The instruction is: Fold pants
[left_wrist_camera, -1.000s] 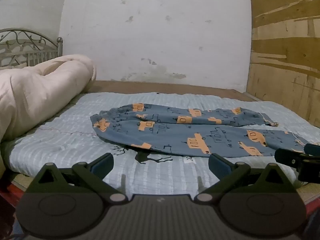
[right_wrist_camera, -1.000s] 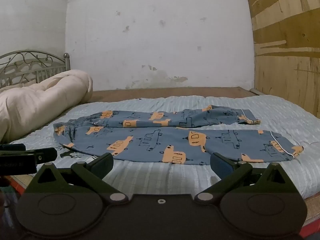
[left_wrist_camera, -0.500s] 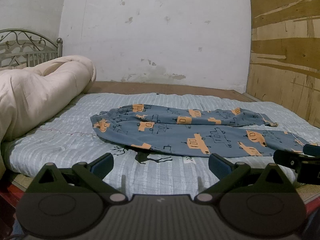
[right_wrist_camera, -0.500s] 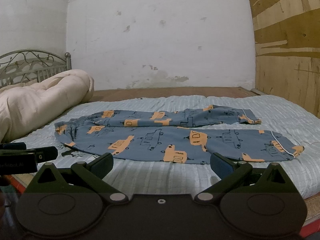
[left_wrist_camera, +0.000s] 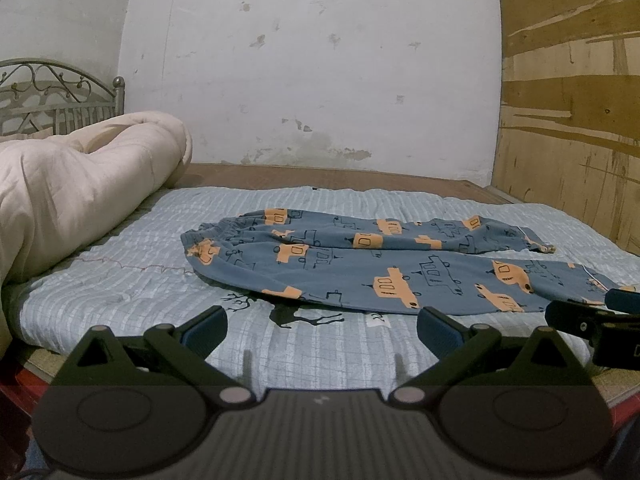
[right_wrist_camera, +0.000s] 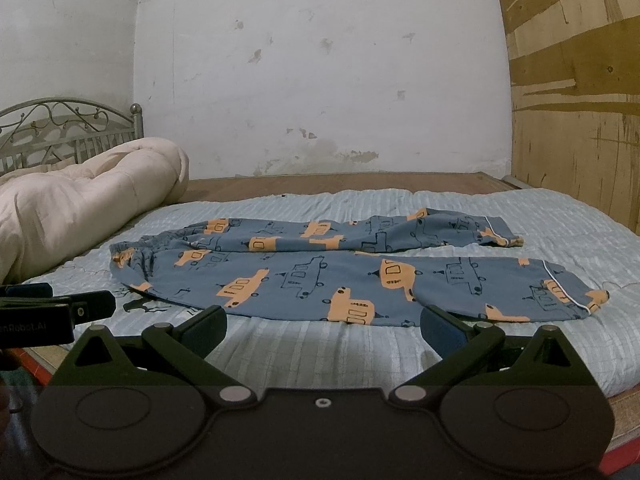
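Note:
Blue pants (left_wrist_camera: 384, 264) printed with orange cars lie flat on the bed, waistband to the left, both legs stretched to the right. In the right wrist view the pants (right_wrist_camera: 340, 268) fill the middle, with the cuffs at the right. My left gripper (left_wrist_camera: 322, 330) hovers open over the bed's near edge, short of the waistband end. My right gripper (right_wrist_camera: 322, 330) is open too, just short of the near leg. Each gripper shows at the edge of the other's view: the right one (left_wrist_camera: 592, 316) and the left one (right_wrist_camera: 60, 308).
The pants rest on a light blue striped bedcover (right_wrist_camera: 540, 216). A rolled cream duvet (left_wrist_camera: 80, 184) lies at the left by a metal headboard (right_wrist_camera: 72, 128). A white wall stands behind the bed and a plywood panel (left_wrist_camera: 572, 120) at the right.
Both views have shifted only slightly; the pants lie as before and both grippers stay open.

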Motion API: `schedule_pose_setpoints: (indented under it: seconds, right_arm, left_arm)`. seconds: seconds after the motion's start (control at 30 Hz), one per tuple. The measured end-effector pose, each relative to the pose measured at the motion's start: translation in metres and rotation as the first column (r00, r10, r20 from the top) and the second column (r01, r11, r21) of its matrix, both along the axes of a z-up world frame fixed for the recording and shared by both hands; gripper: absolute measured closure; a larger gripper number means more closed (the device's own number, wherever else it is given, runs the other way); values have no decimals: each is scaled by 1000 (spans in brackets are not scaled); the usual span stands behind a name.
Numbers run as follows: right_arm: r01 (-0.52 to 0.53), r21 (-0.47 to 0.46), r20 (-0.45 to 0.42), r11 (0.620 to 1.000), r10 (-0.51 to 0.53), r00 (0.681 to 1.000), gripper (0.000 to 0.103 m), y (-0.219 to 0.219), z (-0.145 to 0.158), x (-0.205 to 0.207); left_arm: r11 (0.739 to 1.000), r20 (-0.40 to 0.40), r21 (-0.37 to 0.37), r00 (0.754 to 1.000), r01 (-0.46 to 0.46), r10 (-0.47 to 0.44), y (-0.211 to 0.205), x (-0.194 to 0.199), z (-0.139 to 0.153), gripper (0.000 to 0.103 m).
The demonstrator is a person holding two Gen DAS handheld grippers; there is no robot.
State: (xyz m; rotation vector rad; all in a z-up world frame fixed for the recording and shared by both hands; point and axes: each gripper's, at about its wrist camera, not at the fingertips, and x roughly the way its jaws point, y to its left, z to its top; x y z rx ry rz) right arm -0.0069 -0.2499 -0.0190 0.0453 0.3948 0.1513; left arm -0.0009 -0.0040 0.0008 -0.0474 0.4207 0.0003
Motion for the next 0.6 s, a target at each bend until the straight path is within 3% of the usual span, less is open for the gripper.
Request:
schedule_pose_setpoints:
  seconds: [0.6]
  right_arm:
    - [-1,1,-3,1000,1,1000,1,-1,0,0]
  left_arm:
    - [1000,2,-1,1000,0,0,0,0,0,1]
